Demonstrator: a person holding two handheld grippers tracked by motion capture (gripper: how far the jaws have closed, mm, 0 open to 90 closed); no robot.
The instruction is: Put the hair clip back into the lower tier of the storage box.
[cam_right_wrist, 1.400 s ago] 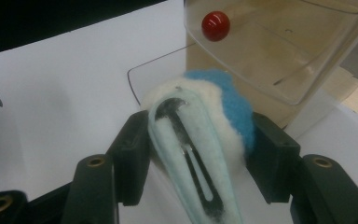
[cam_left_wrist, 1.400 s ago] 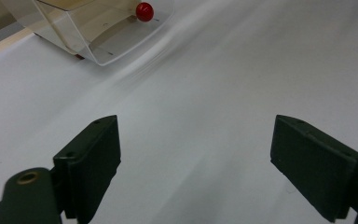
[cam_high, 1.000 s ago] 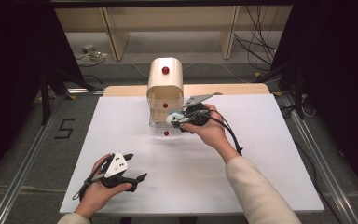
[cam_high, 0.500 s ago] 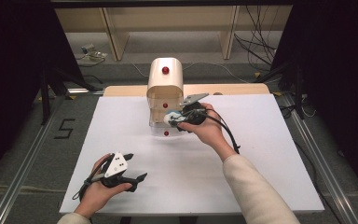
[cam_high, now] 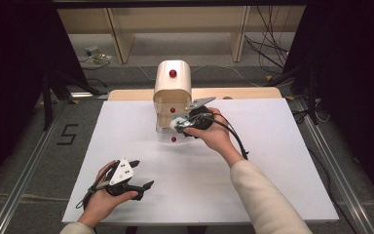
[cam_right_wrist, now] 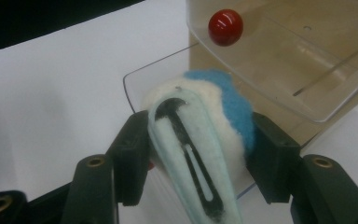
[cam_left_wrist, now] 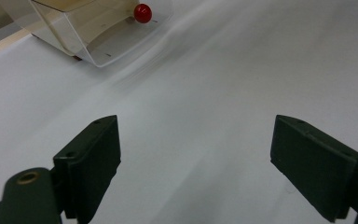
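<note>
felt hair clip (cam_right_wrist: pixel 200 140) gripped in right tongs (cam_right_wrist: pixel 193 140) over clear drawer (cam_right_wrist: pixel 135 88), left tongs (cam_left_wrist: pixel 196 154) wide open.

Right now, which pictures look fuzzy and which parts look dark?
In the left gripper view, the clear drawer and white table near it look smeared, while the left claw looks sharper. In the right gripper view, the felt hair clip in the right claw is soft but readable. The high view is evenly lit on the table, dark along both sides.
</note>
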